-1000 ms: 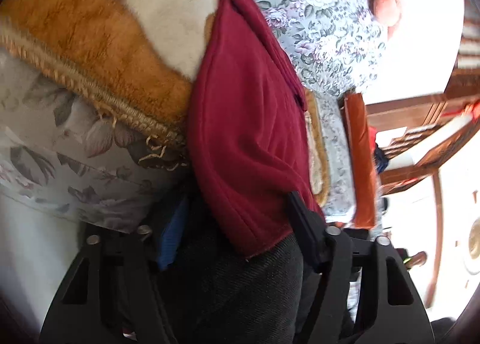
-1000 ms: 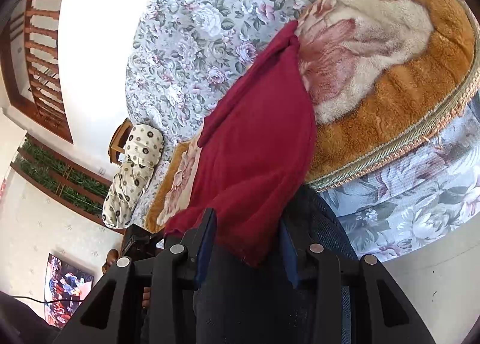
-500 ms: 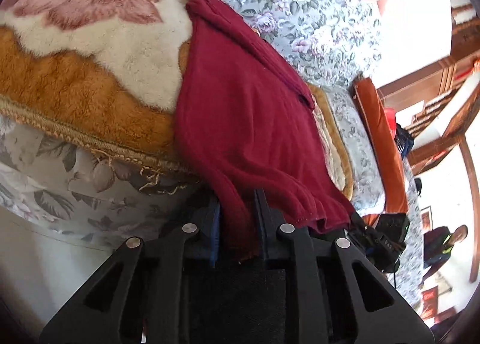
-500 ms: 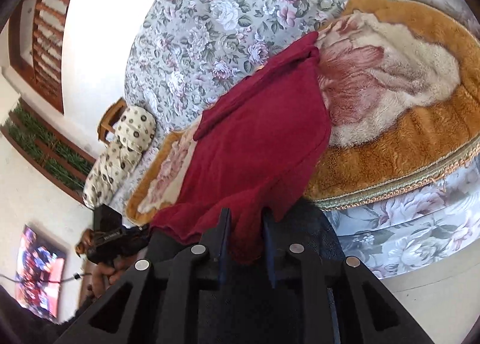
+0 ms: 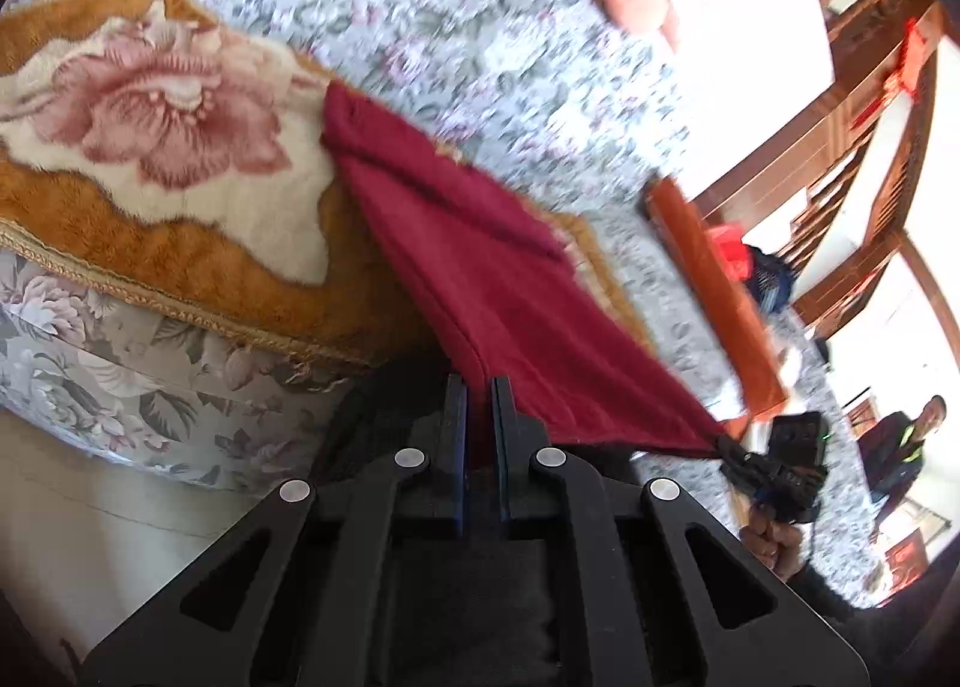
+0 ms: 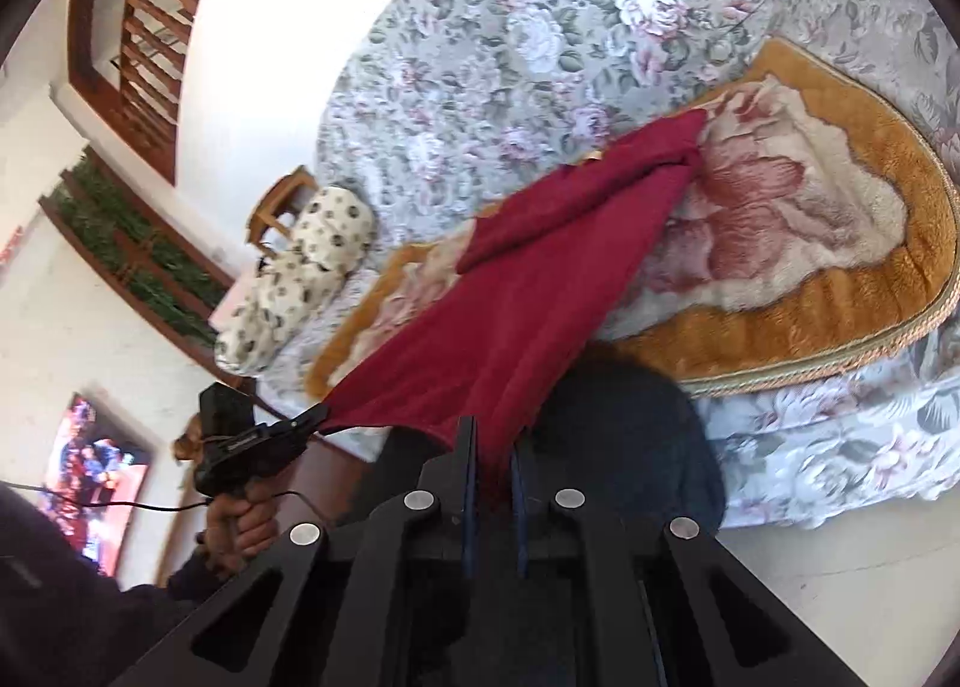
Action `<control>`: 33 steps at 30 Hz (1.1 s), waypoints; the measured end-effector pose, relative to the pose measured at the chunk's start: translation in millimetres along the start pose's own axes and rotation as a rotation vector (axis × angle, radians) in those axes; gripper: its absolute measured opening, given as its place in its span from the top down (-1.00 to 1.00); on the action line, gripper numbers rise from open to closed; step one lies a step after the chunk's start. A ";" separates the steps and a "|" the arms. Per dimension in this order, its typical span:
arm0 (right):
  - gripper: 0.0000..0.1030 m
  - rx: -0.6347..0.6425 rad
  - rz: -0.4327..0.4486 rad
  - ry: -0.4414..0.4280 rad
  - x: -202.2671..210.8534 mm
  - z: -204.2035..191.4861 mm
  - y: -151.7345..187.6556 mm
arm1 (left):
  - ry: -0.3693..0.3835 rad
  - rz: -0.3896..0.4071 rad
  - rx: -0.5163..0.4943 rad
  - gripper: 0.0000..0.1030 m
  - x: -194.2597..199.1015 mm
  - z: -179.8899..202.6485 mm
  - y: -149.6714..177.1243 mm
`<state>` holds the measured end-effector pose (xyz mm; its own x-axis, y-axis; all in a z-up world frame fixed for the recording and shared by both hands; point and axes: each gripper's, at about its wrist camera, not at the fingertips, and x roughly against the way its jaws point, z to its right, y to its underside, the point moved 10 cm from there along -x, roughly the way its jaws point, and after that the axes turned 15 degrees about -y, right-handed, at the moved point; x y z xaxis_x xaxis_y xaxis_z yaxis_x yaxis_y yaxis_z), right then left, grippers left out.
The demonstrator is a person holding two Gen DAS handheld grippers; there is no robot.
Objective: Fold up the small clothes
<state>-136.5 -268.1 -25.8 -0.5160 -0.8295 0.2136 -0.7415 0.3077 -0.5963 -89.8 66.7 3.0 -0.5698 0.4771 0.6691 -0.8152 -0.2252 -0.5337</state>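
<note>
A dark red garment [image 5: 480,267] lies stretched over the sofa seat, its far end on the orange floral seat pad [image 5: 150,147]. My left gripper [image 5: 479,387] is shut on the garment's near edge. The other near corner is held by my right gripper, seen at the right of the left wrist view [image 5: 729,447]. In the right wrist view the garment [image 6: 528,297] runs from the pad [image 6: 810,219] to my right gripper [image 6: 492,435], which is shut on it. The left gripper [image 6: 318,417] pinches the other corner there. The cloth is taut and lifted between them.
The sofa has a grey floral cover [image 5: 468,27] and a second pad [image 6: 384,303] under the garment. A spotted cushion [image 6: 300,279] and an orange armrest [image 5: 714,291] lie at the sofa's ends. A dark-trousered knee [image 6: 624,435] is below the cloth. A person [image 5: 900,435] stands further back.
Both grippers closed on the garment's near edge, then pulled it back and apart. The cloth went from hanging slack to stretched taut between the two corners.
</note>
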 end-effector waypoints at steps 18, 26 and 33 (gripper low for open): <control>0.84 -0.248 0.370 -0.189 -20.6 70.4 -166.4 | 0.083 0.164 0.306 0.89 -94.0 13.0 -168.6; 0.84 -0.244 0.337 -0.033 -92.8 154.9 -238.5 | -0.093 0.130 0.331 0.89 -187.7 -23.2 -230.3; 0.84 -0.225 0.314 0.052 -128.1 200.9 -283.6 | -0.179 0.104 0.272 0.89 -239.9 -30.8 -264.0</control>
<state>226.0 -342.8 -39.5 -0.7493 -0.6561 0.0902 -0.6168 0.6418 -0.4557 265.3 37.8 -32.6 -0.6412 0.2886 0.7110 -0.7356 -0.4951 -0.4624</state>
